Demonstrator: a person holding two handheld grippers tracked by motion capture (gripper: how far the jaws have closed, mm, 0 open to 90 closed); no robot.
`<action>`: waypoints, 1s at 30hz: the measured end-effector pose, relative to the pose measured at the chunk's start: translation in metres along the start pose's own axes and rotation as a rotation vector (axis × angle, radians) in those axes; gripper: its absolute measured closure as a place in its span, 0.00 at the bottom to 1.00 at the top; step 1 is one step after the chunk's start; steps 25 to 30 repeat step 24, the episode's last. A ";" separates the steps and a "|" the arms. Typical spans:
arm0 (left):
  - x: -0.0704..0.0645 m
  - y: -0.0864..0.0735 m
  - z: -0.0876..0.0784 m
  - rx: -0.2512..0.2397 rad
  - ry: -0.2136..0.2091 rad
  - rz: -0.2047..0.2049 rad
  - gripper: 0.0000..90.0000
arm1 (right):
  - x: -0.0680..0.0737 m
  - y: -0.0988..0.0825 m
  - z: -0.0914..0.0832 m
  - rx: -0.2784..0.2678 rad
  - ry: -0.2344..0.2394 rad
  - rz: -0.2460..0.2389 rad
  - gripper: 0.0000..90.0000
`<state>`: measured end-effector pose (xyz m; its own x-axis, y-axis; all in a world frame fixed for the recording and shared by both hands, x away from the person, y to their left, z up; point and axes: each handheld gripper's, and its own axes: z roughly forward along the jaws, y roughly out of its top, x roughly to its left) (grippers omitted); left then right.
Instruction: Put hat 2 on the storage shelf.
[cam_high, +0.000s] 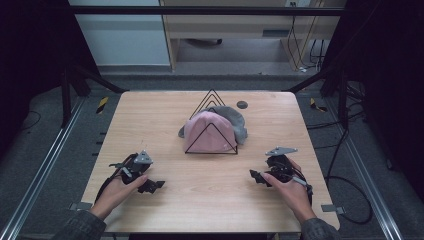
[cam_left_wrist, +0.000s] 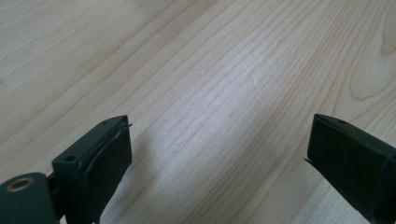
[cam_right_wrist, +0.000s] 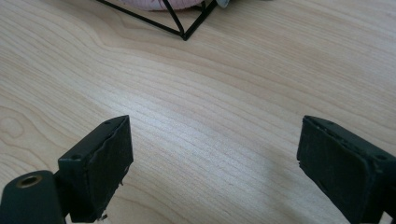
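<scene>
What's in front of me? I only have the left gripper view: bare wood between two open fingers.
Observer: A black wire rack stands mid-table, ahead of both grippers.
Operator: Anything in it?
Observer: A pink cap sits in it, with a grey cap behind.
Operator: Where's the right gripper?
Observer: The right gripper is low over the near right of the table, open and empty, aimed toward the rack's corner.

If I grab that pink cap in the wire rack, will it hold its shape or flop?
The pink cap looks like soft fabric, so it will probably sag and weigh little. It sits among the black wire rack's triangles, so pulling may snag or drag the light frame.
</scene>
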<state>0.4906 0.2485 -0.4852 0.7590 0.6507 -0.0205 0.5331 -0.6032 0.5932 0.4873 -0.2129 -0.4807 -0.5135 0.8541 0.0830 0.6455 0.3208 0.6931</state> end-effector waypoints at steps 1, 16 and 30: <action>-0.001 -0.001 0.002 0.002 -0.002 0.001 0.07 | 0.000 -0.001 0.001 0.004 0.000 0.004 0.12; -0.004 -0.012 0.013 -0.072 0.029 0.024 0.00 | 0.012 -0.014 0.020 0.051 -0.047 -0.065 0.01; -0.002 -0.012 0.013 -0.080 0.025 0.034 0.00 | 0.015 -0.024 0.023 -0.038 -0.053 -0.076 0.00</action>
